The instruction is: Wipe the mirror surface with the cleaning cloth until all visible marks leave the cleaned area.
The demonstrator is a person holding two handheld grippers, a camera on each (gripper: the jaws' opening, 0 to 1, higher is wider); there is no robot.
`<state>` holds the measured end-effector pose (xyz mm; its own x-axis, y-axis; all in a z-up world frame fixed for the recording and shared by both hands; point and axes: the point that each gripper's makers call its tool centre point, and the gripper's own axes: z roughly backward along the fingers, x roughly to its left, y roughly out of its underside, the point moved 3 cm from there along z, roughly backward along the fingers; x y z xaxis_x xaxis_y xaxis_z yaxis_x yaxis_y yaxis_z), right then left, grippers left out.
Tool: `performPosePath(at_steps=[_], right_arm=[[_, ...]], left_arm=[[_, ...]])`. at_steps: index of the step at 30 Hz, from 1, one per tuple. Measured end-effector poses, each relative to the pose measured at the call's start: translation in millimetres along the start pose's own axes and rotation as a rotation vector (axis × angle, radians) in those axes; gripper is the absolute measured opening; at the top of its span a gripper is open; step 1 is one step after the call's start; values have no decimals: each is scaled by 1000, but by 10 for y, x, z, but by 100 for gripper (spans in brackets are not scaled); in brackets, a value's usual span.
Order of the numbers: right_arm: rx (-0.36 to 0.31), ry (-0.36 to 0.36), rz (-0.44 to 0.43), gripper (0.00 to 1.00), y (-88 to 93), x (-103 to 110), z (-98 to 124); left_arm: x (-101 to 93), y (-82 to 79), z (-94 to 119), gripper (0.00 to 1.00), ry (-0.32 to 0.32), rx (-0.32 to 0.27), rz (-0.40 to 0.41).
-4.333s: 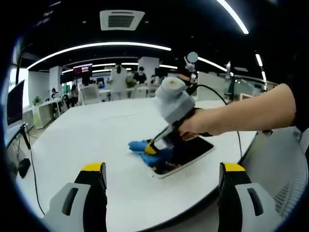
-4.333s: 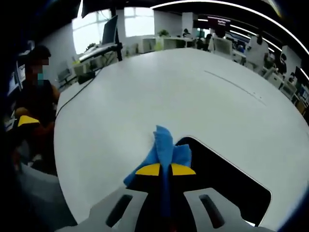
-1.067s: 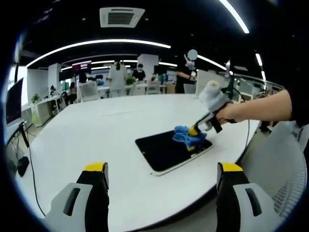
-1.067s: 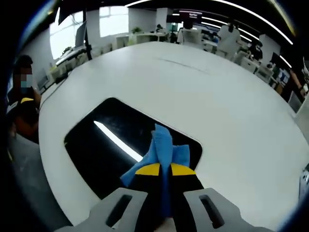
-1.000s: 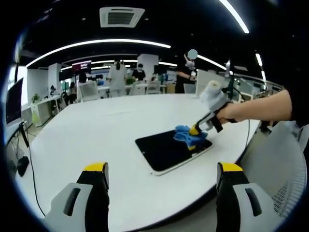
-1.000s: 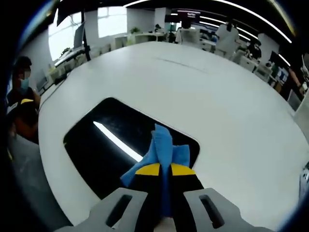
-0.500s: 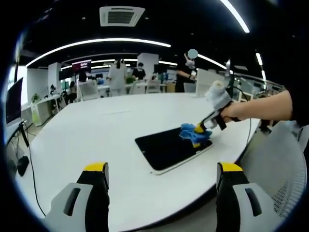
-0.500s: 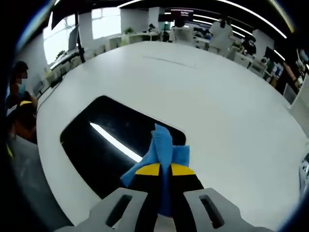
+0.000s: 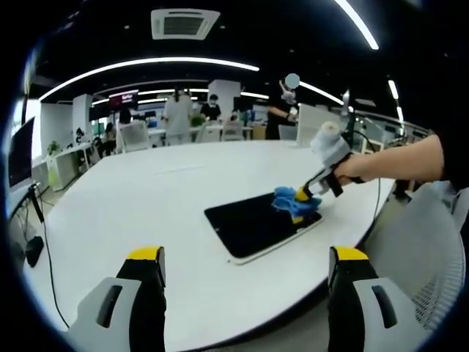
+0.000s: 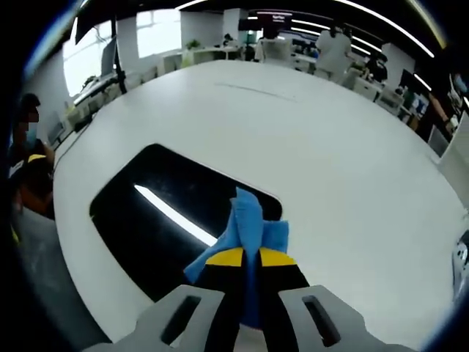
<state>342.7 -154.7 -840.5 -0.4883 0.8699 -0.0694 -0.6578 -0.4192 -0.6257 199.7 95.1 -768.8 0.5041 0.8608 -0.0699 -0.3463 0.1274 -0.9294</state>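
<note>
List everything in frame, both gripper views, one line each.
mirror: 1, dark reflective face with a pale rim, flat on the table near its edge
cleaning cloth: 1, blue, pressed on the mirror's end, pinched in the right gripper
table: 1, white, large and rounded, under the mirror
office chair: 1, grey mesh, at the table's edge in the left gripper view
cable: 1, dark, hanging beside the table in the left gripper view
ceiling vent: 1, white, overhead
background desks and people: several, far side of the room
forearm: 1, reaching in to hold the right gripper
left gripper: 1, grey with yellow tips, jaws wide apart, off the table
right gripper: 1, grey with yellow tips, closed on the cloth
</note>
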Motion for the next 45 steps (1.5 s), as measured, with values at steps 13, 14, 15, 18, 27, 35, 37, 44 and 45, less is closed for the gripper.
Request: performPosePath(at_steps=[13, 14, 15, 18, 27, 35, 37, 44, 45], right_arm=[[10, -11, 6, 0, 8, -39, -48], [10, -13, 7, 0, 14, -34, -48], [10, -15, 8, 0, 18, -32, -47], [13, -21, 17, 0, 37, -8, -37], [15, -28, 35, 0, 98, 89, 17], [10, -33, 40, 0, 141, 171, 64], [9, -34, 41, 0, 153, 190, 77], [0, -40, 37, 0, 172, 217, 92], [2, -41, 40, 0, 172, 217, 92]], left_arm=[[6, -17, -2, 94, -3, -11, -5], [5, -17, -2, 94, -2, -11, -5], [4, -16, -2, 94, -1, -11, -4], [3, -16, -2, 94, 0, -11, -4], [1, -18, -3, 94, 2, -14, -3], [-4, -24, -6, 94, 2, -18, -3], [-5, -27, -5, 94, 1, -22, -3], [2, -26, -11, 94, -4, -21, -2], [6, -26, -12, 94, -6, -22, -2]])
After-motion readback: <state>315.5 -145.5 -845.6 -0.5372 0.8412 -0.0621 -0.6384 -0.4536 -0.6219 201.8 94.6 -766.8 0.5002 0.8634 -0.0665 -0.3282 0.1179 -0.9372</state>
